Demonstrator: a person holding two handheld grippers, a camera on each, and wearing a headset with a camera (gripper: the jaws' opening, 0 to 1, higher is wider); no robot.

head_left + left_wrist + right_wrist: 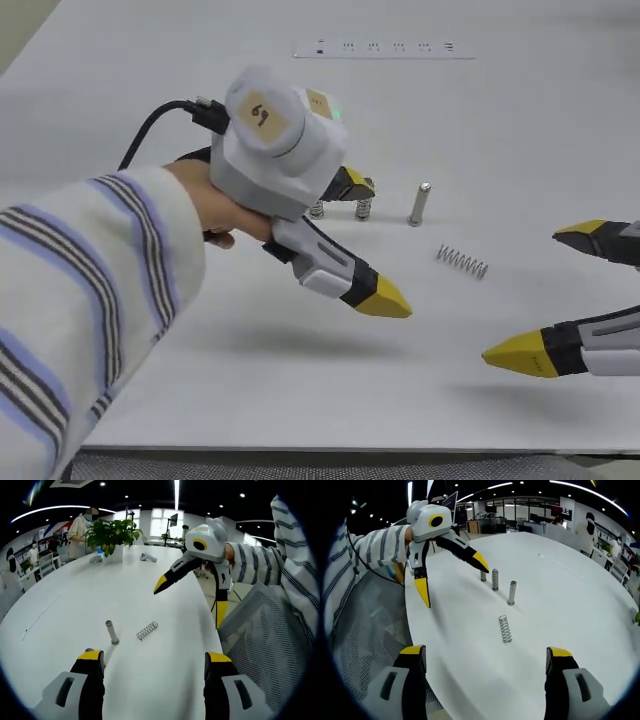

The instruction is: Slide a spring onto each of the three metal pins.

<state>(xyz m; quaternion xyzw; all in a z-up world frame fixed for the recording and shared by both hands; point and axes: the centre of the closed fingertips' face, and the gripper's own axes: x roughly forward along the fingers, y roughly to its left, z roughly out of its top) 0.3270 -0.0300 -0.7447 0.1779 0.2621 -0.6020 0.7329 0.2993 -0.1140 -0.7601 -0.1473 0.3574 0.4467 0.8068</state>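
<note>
The left gripper (380,243), grey and white with yellow-tipped fingers (385,300), is spread wide above the white bench (250,390) and grips nothing. Its far fingertip sits just beside a short metal pin wrapped in a coil spring (363,209), with a second spring-wrapped pin (317,210) next to it; I cannot tell whether the tip touches either. The right gripper (525,292) hovers with its fingers equally far apart, also empty. A loose steel coil spring (462,261) lies flat on the bench between the two grippers, near the bare upright silver pin (419,203) but apart from it.
</note>
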